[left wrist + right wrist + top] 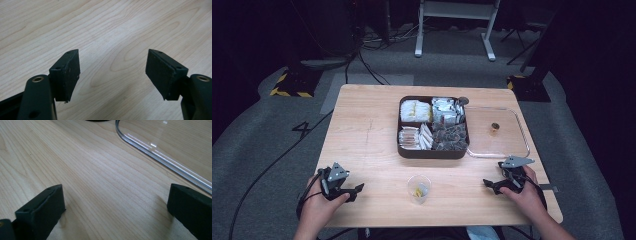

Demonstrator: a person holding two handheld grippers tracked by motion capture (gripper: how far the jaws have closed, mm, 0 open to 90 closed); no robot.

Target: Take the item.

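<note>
The small clear plastic cup [419, 188] stands upright near the front edge of the pale wooden bench [362, 145], between my two hands and well apart from each; something small and yellowish lies in its bottom, too small to tell what it is. My left gripper [357, 190] rests on the bench at the front left corner, in my left hand [319, 207], pointing toward the cup. Along its own view my left gripper [112, 72] has its black jaws spread wide, with bare wood grain between them and nothing held. My right gripper [488, 184] rests at the front right, in my right hand [528, 195], also turned toward the cup. In its own view my right gripper [116, 207] likewise stands wide apart over bare wood, and the rounded rim of the clear plastic lid [160, 157] runs just beyond its far jaw.

Further back, in the middle of the bench, sits the dark brown square tray with four compartments [432, 152]. Its back left compartment holds pale yellow packets, the back right silvery packets, the front left white sachets, the front right dark packets. The clear plastic lid [524, 142] lies flat on the bench, touching the tray's right side, with a small brown knob [495, 127] near its middle.
</note>
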